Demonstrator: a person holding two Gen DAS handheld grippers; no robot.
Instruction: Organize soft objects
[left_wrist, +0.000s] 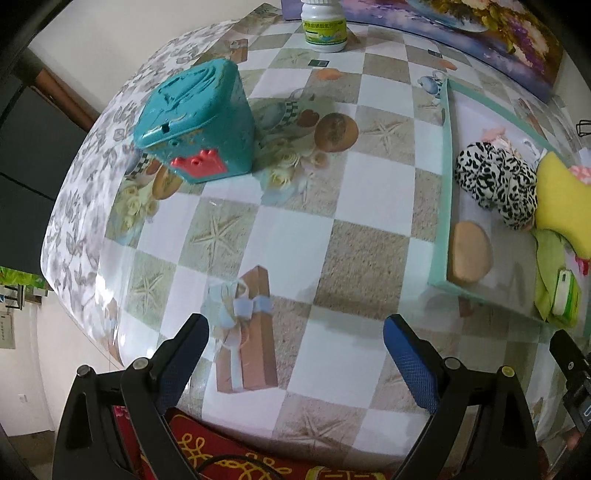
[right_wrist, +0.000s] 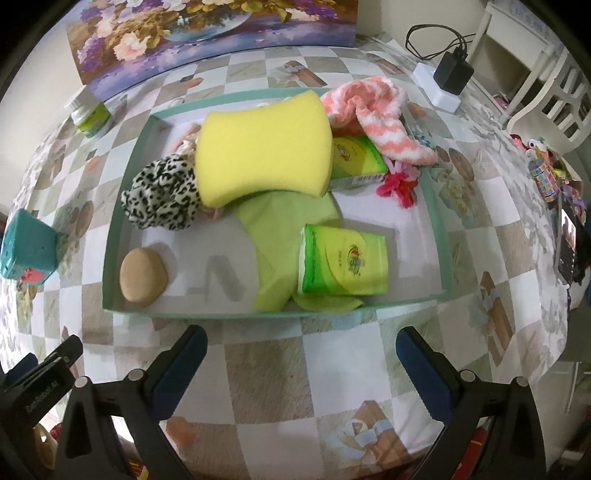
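Note:
A shallow teal tray (right_wrist: 439, 236) holds the soft things: a yellow sponge (right_wrist: 262, 147), a leopard-print scrunchie (right_wrist: 162, 194), a tan puff (right_wrist: 142, 275), a green cloth (right_wrist: 280, 229), two green tissue packs (right_wrist: 345, 262) and a pink striped sock (right_wrist: 380, 118). The tray (left_wrist: 441, 206) also shows at the right of the left wrist view with the scrunchie (left_wrist: 495, 181) and puff (left_wrist: 469, 254). My right gripper (right_wrist: 301, 363) is open and empty, just in front of the tray. My left gripper (left_wrist: 295, 350) is open and empty over the bare tablecloth.
A teal plastic box (left_wrist: 195, 122) stands on the table's left. A white bottle (left_wrist: 324, 26) and a flower painting (right_wrist: 214, 33) are at the back. A charger and power strip (right_wrist: 443, 81) lie back right. The table edge is near both grippers.

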